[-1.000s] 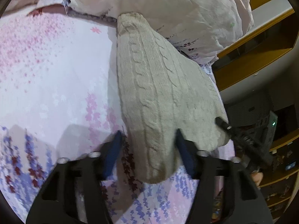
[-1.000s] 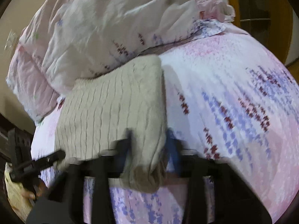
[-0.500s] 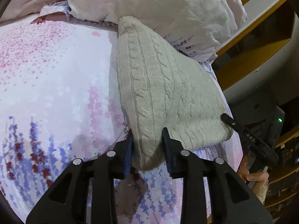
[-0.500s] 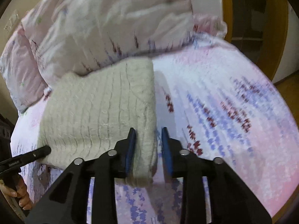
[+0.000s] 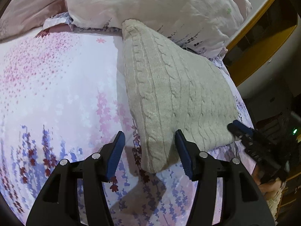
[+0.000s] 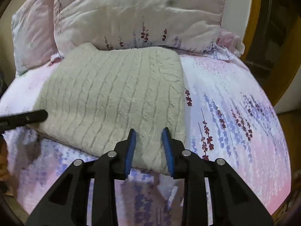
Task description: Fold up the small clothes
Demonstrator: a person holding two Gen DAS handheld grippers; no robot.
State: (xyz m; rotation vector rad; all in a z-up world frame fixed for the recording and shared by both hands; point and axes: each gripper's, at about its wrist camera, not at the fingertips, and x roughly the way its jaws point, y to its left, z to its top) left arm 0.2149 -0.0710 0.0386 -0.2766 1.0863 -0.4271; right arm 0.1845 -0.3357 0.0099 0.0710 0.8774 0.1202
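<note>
A folded beige cable-knit sweater [image 5: 169, 94] lies on the floral bedsheet, its far edge against the pillows. My left gripper [image 5: 150, 150] is open, its jaws wide apart on either side of the sweater's near left corner. My right gripper [image 6: 148, 146] is partly open around the sweater's [image 6: 112, 98] near right corner, pads apart from the knit. The right gripper also shows in the left wrist view [image 5: 244, 133], at the sweater's right corner. The left gripper's tip shows in the right wrist view [image 6: 26, 117], at the sweater's left edge.
Pink floral pillows [image 5: 150, 3] are piled at the head of the bed, behind the sweater. A wooden bed frame [image 5: 254, 56] and dark shelves stand to the right. The floral sheet [image 5: 56, 94] stretches left of the sweater, and right of it in the right wrist view [image 6: 235, 113].
Both grippers were shut on the sweater's near corners half a second ago. Both have now opened and let the sweater go; it rests flat on the bed.
</note>
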